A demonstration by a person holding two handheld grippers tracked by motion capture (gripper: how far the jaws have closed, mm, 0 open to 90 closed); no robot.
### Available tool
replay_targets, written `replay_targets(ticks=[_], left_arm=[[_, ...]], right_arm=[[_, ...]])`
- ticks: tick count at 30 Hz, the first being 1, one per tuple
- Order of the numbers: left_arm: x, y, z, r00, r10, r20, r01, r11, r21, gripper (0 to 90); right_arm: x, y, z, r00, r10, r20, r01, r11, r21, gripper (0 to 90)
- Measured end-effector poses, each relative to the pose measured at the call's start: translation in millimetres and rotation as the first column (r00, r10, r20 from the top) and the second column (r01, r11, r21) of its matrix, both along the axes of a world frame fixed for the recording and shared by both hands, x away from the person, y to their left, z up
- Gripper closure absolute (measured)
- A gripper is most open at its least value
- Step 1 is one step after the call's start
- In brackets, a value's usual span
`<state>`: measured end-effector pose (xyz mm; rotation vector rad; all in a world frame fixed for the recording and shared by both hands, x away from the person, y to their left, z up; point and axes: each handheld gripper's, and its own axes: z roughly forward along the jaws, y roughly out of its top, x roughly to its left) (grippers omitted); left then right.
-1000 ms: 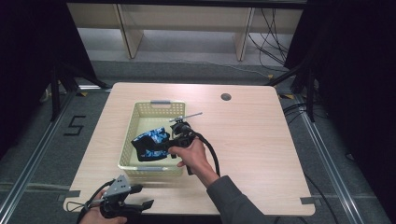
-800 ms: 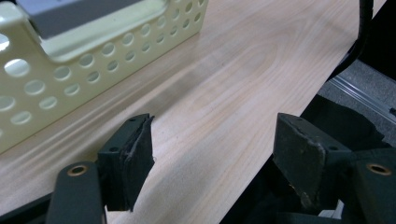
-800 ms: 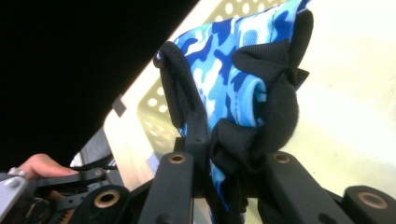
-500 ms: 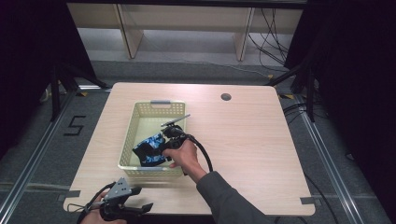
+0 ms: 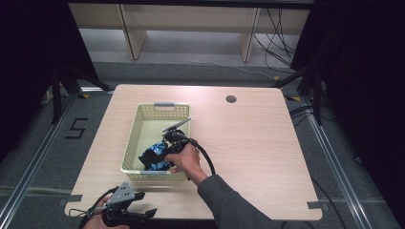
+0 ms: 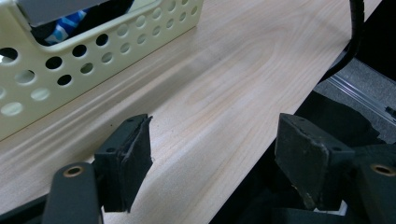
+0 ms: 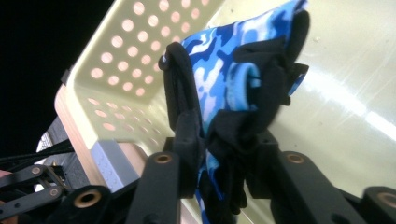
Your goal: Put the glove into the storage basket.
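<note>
A pale yellow perforated basket (image 5: 130, 143) stands on the wooden table (image 5: 248, 138). Inside it lies a blue camouflage cloth with black parts (image 5: 154, 153). My right gripper (image 5: 165, 149) reaches down into the basket, and the bunched cloth (image 7: 219, 70) sits between its jaws, touching both pads. Those jaws have just been opening, with the cloth still between them and resting on the basket floor (image 7: 345, 93). My left gripper (image 5: 144, 206) is held at the table's near edge, open and empty (image 6: 215, 168), facing the basket's front wall (image 6: 70, 51).
A small round hole (image 5: 231, 99) is set in the table's far right. The right gripper's black cable (image 5: 206, 157) loops over the tabletop beside the basket. Shelving stands on the floor beyond the table.
The right gripper has moved left and down into the basket with the cloth, which now rests lower on the basket floor. The left gripper has stayed at the near edge.
</note>
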<state>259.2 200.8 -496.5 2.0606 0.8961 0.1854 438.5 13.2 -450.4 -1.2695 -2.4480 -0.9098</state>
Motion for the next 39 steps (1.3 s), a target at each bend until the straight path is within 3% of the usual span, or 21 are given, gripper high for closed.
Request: replay_targets(ticks=[9, 14, 17, 19, 22, 27, 28, 32, 38, 39], left_arm=[[0.0, -0.4, -0.1, 1.0, -0.002, -0.008, 0.002, 1.0, -0.005, 26.7], [0.1, -0.8, -0.9, 1.0, 0.001, -0.01, -0.001, 0.9999, -0.013, 26.7], [0.3, -0.8, -0.8, 0.9999, 0.001, -0.013, -0.002, 0.9999, -0.014, 26.7], [0.2, -0.7, -0.6, 0.9999, 0.001, -0.012, -0.001, 0.9999, -0.014, 26.7], [0.3, 0.1, 0.6, 0.9998, -0.006, -0.018, 0.006, 1.0, -0.006, 26.8], [1.4, 1.0, -0.1, 1.0, 0.0, -0.007, 0.0, 0.9999, 0.013, 26.8], [0.8, 0.1, -0.1, 0.9999, 0.002, -0.011, -0.002, 1.0, -0.005, 26.8], [0.9, -0.1, -0.1, 0.9999, 0.002, -0.011, -0.002, 1.0, -0.007, 26.8], [0.8, -0.7, -0.7, 0.9999, 0.006, -0.016, -0.006, 0.9998, -0.021, 26.8], [0.7, -1.0, -0.9, 0.9999, 0.013, -0.012, -0.013, 0.9997, -0.02, 26.8]], right_arm=[[2.0, -3.5, 4.3, 0.999, 0.004, 0.045, 0.0, 0.995, -0.099, 55.2], [1.9, -6.6, 12.4, 0.9987, 0.015, 0.049, -0.009, 0.993, -0.119, 52.4], [0.7, -9.6, 17.5, 0.9985, 0.014, 0.052, -0.008, 0.993, -0.119, 52.2], [1.4, -12.4, 19.9, 0.9964, 0.033, 0.078, -0.024, 0.994, -0.106, 51.7], [-0.1, -13.6, 23.8, 0.9981, 0.015, 0.06, -0.008, 0.994, -0.11, 50.5], [-3.7, -21.9, 33.0, 0.9963, 0.025, 0.082, -0.017, 0.996, -0.087, 49.5], [-5.2, -23.5, 35.3, 0.9971, 0.019, 0.074, -0.012, 0.997, -0.081, 49.5], [-9.2, -31.7, 40.9, 0.9969, 0.01, 0.078, -0.006, 0.999, -0.054, 48.5], [-15.5, -43.2, 46.8, 0.9949, 0.023, 0.098, -0.021, 1.0, -0.021, 47.1], [-15.3, -45.3, 46.5, 0.9922, 0.039, 0.118, -0.039, 0.999, -0.007, 46.6]])
